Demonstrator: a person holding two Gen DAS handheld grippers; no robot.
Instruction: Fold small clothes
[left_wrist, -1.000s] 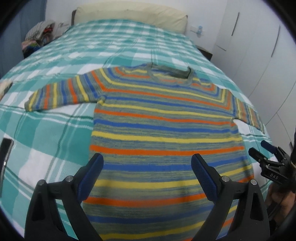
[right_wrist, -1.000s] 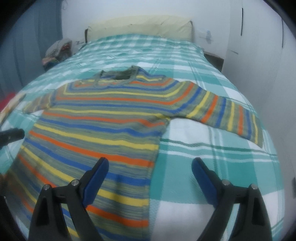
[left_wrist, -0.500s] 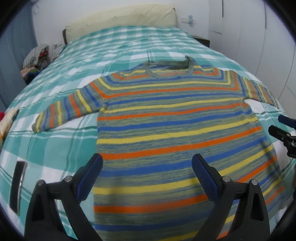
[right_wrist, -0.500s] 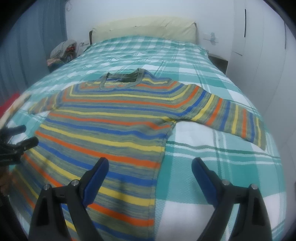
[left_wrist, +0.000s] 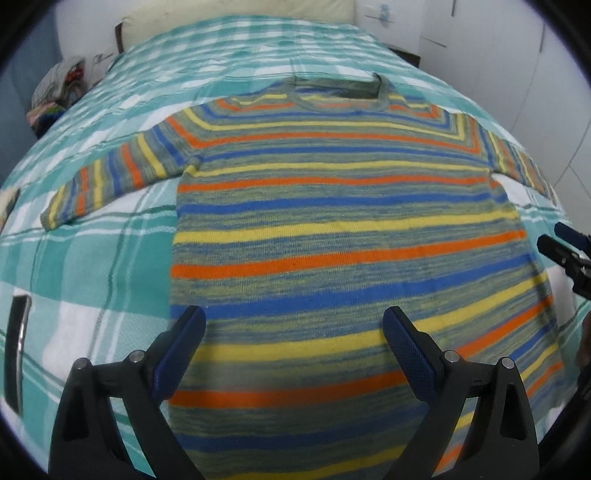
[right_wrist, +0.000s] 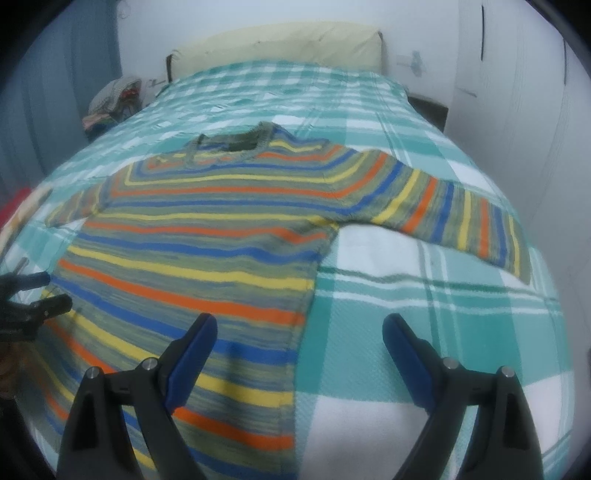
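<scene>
Sweater (left_wrist: 343, 236) in orange, yellow and blue stripes lies flat and face-up across the bed (left_wrist: 92, 266), neckline toward the pillow end and both sleeves spread out toward the side edges. No fold has been made yet.

The left hand-held gripper (left_wrist: 293, 343) hangs over the lower body of the knit with its jaws wide and nothing between them. The right hand-held gripper (right_wrist: 299, 343) is likewise wide and empty, poised over the sweater's side seam (right_wrist: 308, 295) where the knit meets the checked bedspread (right_wrist: 424, 314).

Risks from here, as I judge them: the bedspread is soft and loose, so a jaw closing at the seam could pinch the cover along with the knit and drag both. The knit is thick and stretchy; gripping only the top layer would let front and back slide apart and leave a crooked fold. Uneven lifting by the two sides could skew the stripes and bunch the hem.
</scene>
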